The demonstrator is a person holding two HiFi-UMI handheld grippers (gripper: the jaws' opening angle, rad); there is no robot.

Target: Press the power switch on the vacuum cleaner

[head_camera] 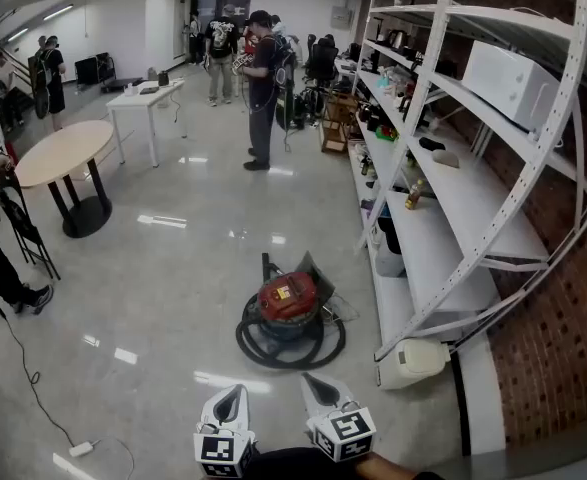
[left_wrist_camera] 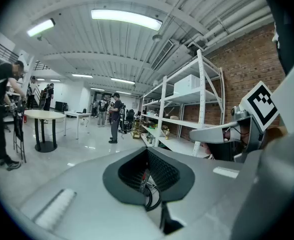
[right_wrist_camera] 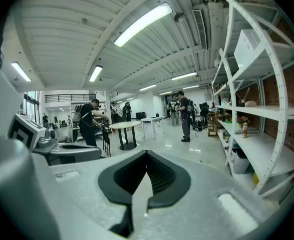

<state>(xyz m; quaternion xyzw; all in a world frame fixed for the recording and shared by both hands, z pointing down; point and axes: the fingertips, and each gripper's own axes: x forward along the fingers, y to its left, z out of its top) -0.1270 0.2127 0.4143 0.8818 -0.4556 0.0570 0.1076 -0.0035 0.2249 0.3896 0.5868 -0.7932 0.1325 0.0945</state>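
The vacuum cleaner (head_camera: pixel 288 301) is a red drum with a black top. It stands on the glossy floor with its black hose (head_camera: pixel 291 346) coiled round its base, seen in the head view just ahead of both grippers. My left gripper (head_camera: pixel 229 405) and right gripper (head_camera: pixel 322 392) hang side by side at the bottom edge, a short way back from the hose and touching nothing. Both are shut and empty. In the left gripper view a sliver of red drum and black hose (left_wrist_camera: pixel 148 188) shows past the left gripper (left_wrist_camera: pixel 148 154). The right gripper (right_wrist_camera: pixel 145 156) points over bare floor.
A white shelving rack (head_camera: pixel 443 208) full of small items runs along the right. A white appliance (head_camera: pixel 413 360) lies at its foot near the vacuum. A round table (head_camera: pixel 63 153), a white desk (head_camera: pixel 145 98) and several people stand farther off. A cable with a plug block (head_camera: pixel 81 449) lies at the lower left.
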